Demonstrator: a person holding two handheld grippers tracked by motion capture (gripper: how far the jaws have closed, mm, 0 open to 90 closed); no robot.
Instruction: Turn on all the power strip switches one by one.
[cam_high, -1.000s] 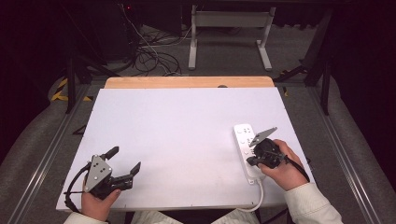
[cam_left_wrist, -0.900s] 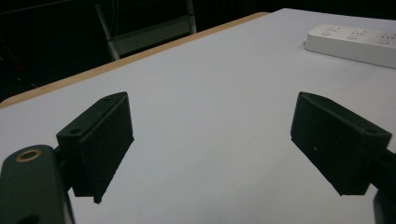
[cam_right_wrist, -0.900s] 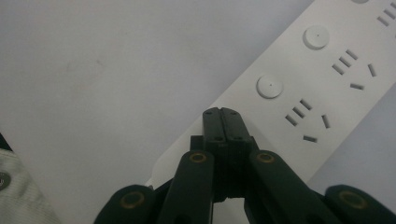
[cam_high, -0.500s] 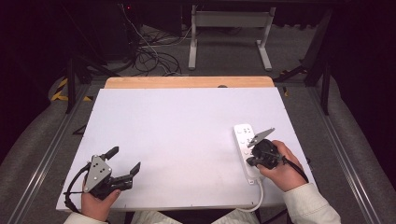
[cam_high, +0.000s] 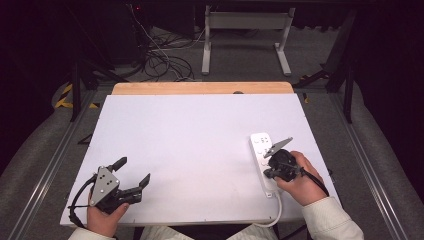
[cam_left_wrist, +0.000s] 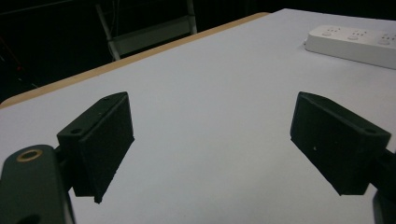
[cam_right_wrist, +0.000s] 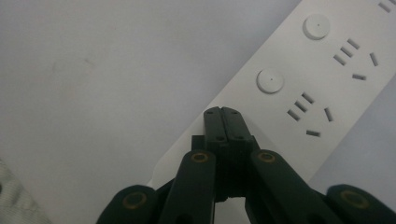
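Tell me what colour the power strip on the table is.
White. The power strip shows best in the right gripper view, with round buttons beside its sockets.

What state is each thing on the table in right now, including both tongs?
Left tongs: open, jaws wide apart, holding nothing, above bare table.
Right tongs: shut, jaws pressed together, tips over the power strip.
Power strip: lying flat on the white table, sockets up, nothing plugged into the visible sockets; its cord runs off the near edge.
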